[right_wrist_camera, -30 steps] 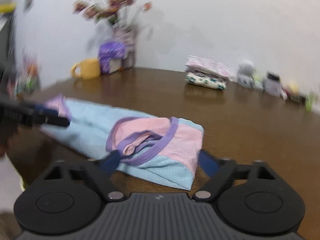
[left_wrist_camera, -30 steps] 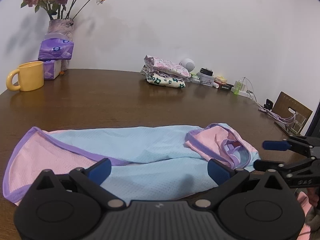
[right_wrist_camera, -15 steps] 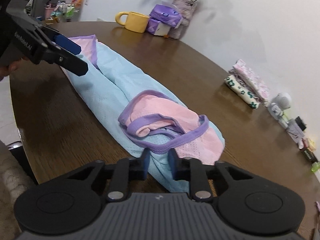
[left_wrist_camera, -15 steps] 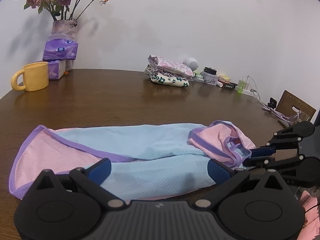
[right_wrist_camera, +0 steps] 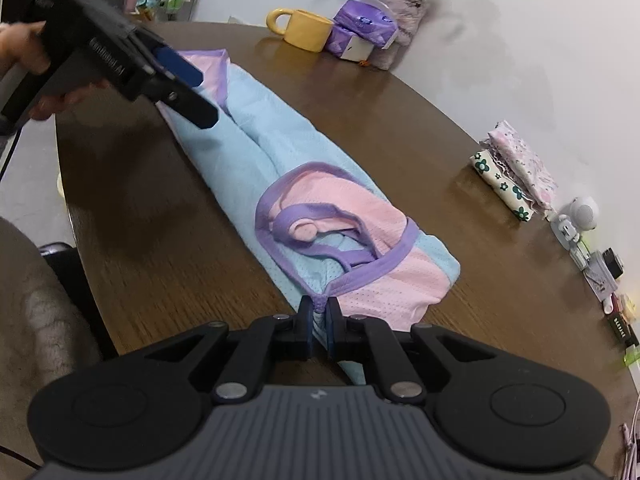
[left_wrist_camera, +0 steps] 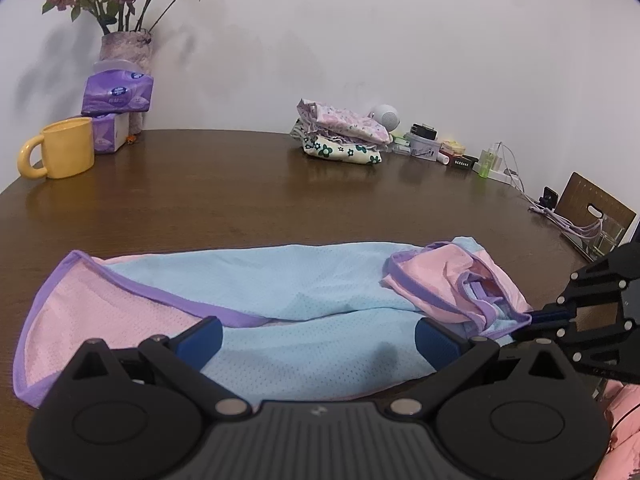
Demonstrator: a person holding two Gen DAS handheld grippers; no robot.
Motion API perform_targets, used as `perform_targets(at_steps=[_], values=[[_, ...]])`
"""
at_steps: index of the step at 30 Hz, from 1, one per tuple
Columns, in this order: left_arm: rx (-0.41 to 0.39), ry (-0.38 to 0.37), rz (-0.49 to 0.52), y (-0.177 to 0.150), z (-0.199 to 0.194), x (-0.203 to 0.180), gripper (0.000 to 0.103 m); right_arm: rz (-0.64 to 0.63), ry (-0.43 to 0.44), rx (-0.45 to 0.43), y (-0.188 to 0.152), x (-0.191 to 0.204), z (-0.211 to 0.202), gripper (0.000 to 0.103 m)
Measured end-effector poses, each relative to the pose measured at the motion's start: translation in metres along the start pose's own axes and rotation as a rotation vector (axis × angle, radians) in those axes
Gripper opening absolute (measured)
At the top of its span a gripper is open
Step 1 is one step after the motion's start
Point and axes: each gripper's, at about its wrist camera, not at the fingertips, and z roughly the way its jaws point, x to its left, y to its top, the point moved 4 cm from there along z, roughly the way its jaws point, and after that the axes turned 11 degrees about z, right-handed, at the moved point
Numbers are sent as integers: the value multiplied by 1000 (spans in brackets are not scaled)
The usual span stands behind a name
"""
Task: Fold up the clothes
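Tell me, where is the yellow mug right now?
The yellow mug stands at the table's far left in the left wrist view, beside the purple tissue packs and flower vase.

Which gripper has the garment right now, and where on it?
The right gripper pinches the garment by its purple trim; the left gripper is open, holding nothing.

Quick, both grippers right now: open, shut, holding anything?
Left gripper: open, hanging over the blue and pink garment, gripping nothing.
Right gripper: just closed, pinching the garment's purple-trimmed edge.
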Motion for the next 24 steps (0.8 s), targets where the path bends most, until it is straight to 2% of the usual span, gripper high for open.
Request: perform_targets(at_steps=[2, 4, 5, 6, 8, 9, 16, 18, 21, 24], values=[[5, -1, -3, 0, 1, 1, 103, 27, 0, -9, 0, -2, 3, 6], [6, -2, 4, 0, 1, 1, 103, 76, 12, -17, 2, -8, 1, 12], [5, -3, 10, 0, 0, 1, 103, 120, 27, -26, 3, -13, -1, 29], [3, -4, 18, 0, -1, 2, 103, 186, 41, -48, 3, -19, -7, 55], [1, -7, 34, 2, -2, 3, 103, 314, 63, -107, 2, -34, -21, 77], [3, -10, 40, 3, -1, 5, 103, 386, 74, -127, -1, -43, -26, 80], [18, -39, 104, 16, 12, 12, 103, 843, 111, -146, -36, -83, -25, 81], [25, -41, 116, 17, 17, 13, 102, 957, 117, -159, -47, -93, -19, 75], [34, -66, 114, 20, 23, 19, 101, 1060, 135, -165, -56, -95, -16, 61], [43, -81, 114, 22, 27, 25, 100, 1110, 122, -183, -61, -92, -12, 59]])
